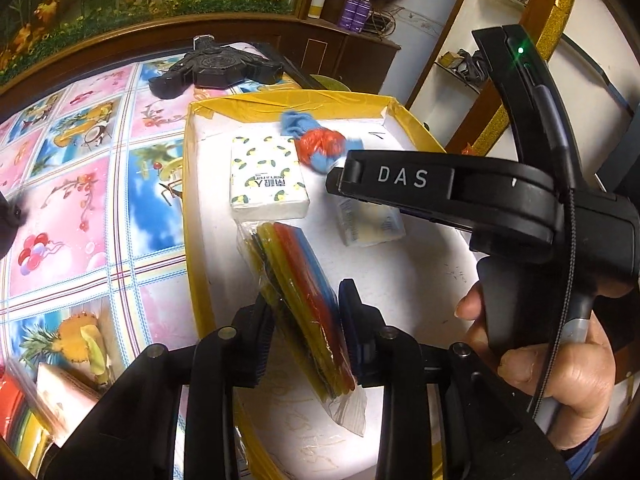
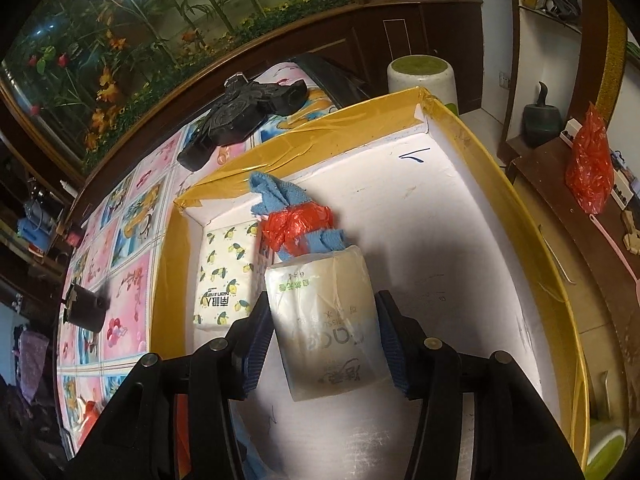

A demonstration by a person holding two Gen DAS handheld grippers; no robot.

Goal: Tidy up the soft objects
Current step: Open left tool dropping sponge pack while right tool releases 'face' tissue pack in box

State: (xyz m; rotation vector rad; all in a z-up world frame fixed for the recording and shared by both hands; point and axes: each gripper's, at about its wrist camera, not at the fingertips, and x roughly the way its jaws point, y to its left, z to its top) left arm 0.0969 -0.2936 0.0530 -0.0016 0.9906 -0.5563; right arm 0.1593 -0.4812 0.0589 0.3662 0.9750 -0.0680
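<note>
Lying between the left tongs [image 1: 306, 328] is a clear bag of coloured sheets [image 1: 300, 304], yellow, red and blue layers showing through the plastic, its far end reaching toward the lemon-print tissue pack [image 1: 269, 178]. The pads are sitting against both sides of the bag at a narrow gap, so the left tongs are gripping it, its lower corner resting on the white floor of the yellow-rimmed box [image 1: 192, 184].

The right tongs [image 2: 322, 344] are standing at a middling width around a clear-wrapped tissue pack [image 2: 328, 320]. The pack is filling the gap, with both blue pads [image 2: 256, 344] touching its sides, and it is pointing away toward the blue cloth tied with red plastic [image 2: 298, 220] just beyond it. The wrapper is looking glossy and slightly crumpled, with pale printed lettering.

A hand [image 1: 560, 364] is holding the right gripper's handle over the box, which is sitting on the counter [image 1: 80, 200] with its flowered, checked covering.
</note>
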